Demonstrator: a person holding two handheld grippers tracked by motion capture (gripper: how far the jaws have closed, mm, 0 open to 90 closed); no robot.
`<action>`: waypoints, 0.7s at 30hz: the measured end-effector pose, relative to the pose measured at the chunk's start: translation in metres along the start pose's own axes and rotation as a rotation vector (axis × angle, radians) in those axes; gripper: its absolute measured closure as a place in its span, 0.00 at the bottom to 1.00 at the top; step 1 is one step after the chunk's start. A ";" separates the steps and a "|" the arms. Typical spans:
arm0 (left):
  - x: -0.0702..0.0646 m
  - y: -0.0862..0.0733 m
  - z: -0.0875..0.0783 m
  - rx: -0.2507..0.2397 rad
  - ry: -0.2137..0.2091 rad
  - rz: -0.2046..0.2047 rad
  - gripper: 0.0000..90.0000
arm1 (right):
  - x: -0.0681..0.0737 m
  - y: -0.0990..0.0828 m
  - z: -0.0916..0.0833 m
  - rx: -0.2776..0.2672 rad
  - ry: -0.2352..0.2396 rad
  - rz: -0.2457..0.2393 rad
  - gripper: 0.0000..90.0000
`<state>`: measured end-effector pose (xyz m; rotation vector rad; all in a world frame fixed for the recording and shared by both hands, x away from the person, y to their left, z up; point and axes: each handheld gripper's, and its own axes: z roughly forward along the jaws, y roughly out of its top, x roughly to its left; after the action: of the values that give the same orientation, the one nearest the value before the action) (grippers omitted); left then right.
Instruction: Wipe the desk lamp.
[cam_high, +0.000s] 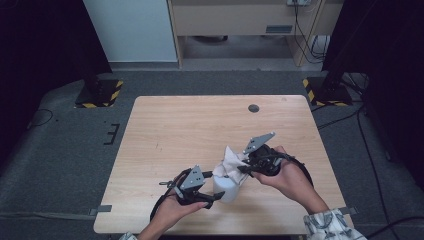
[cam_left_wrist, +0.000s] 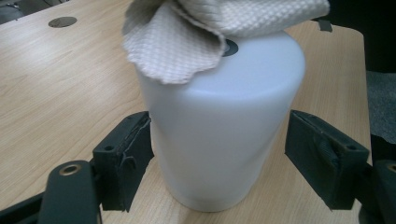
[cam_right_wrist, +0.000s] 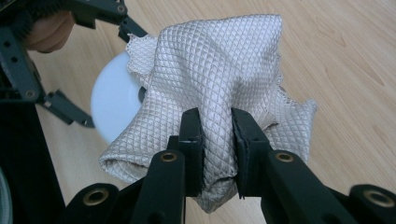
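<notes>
Cloth (cam_right_wrist: 219, 74), beige with a woven diamond pattern and scalloped edges, hangs bunched above a white canister (cam_high: 227, 186) near the front edge of the wooden table (cam_high: 190, 125), toward five o'clock of its centre in the high view. The canister stands upright, its long axis vertical, its rounded top facing up with a small dark hole (cam_left_wrist: 230, 47) in the middle of it. Its base rests flat on the wood.

The left gripper (cam_high: 210, 197) lies low at the canister's eight o'clock side in the high view, held by the person's left hand (cam_high: 170, 212), and points level across the table at the canister. In the left gripper view its jaws stand wide on either flank of the canister's lower body: the left pad (cam_left_wrist: 126, 156) is touching or just beside the wall, and the right pad (cam_left_wrist: 322, 154) stands apart from it with wood showing between, so the canister is between the jaws without being pressed from both sides.

The right gripper (cam_right_wrist: 217, 154), held by the right hand (cam_high: 287, 177), sits at the canister's one o'clock side in the high view, tilted down toward its top. Its jaws are narrow, pinching a thick fold of the cloth. The cloth runs from that pinch toward the canister's top, and one corner droops over the canister's shoulder (cam_left_wrist: 175, 49).
</notes>
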<state>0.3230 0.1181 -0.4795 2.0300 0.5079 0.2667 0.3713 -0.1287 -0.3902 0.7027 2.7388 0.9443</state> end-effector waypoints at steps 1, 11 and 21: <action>0.000 0.000 0.000 0.000 0.001 0.000 0.25 | -0.001 0.002 0.002 0.001 0.002 -0.001 0.84; 0.000 0.000 0.000 0.002 0.011 0.008 0.26 | 0.020 0.026 0.019 -0.004 0.025 -0.087 0.84; -0.001 0.000 0.001 0.007 0.004 0.000 0.26 | 0.039 0.021 0.012 -0.001 0.057 -0.129 0.84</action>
<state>0.3225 0.1169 -0.4804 2.0371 0.5118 0.2692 0.3484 -0.0889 -0.3861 0.4991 2.7935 0.9517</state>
